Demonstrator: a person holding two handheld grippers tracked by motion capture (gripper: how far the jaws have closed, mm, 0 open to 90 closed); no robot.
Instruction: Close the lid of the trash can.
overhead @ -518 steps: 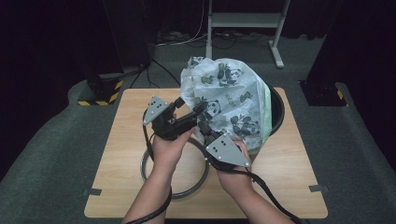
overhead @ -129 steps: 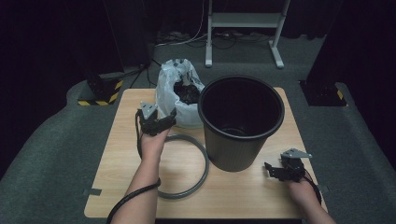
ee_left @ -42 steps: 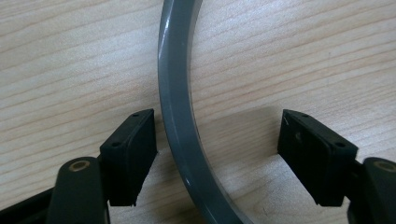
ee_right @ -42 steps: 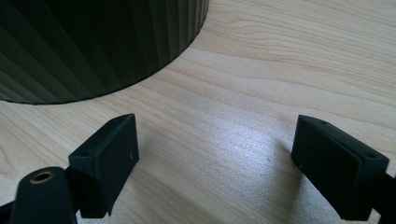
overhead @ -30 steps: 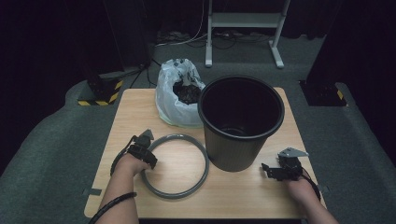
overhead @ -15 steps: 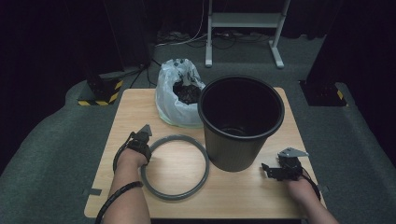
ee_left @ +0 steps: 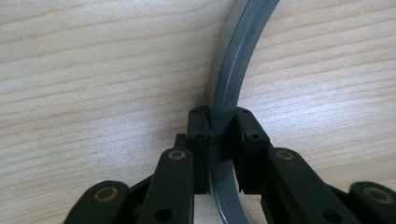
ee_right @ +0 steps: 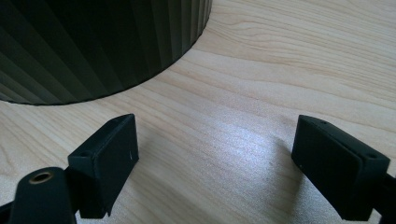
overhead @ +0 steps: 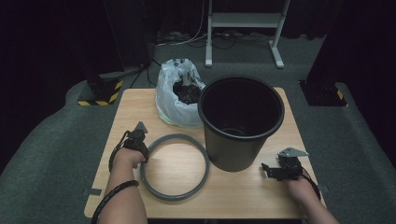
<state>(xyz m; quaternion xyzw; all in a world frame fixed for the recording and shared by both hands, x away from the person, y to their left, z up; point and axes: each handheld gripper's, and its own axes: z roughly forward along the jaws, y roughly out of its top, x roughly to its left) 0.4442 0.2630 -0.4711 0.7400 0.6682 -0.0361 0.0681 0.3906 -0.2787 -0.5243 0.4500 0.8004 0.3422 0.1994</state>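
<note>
Now our left gripper (ee_left: 219,140) fingers have just closed, pinching the grey ring (overhead: 173,166) edge-on; lifted, it may twist free, while the right gripper (ee_right: 215,168) fingers stay spread

The table (overhead: 261,200) is overlooked from above its near edge. The grey ring (ee_left: 236,60) is viewed close along the left gripper's jaws; the black bin (ee_right: 93,42) (also seen from above) is faced low by the right gripper view.
</note>
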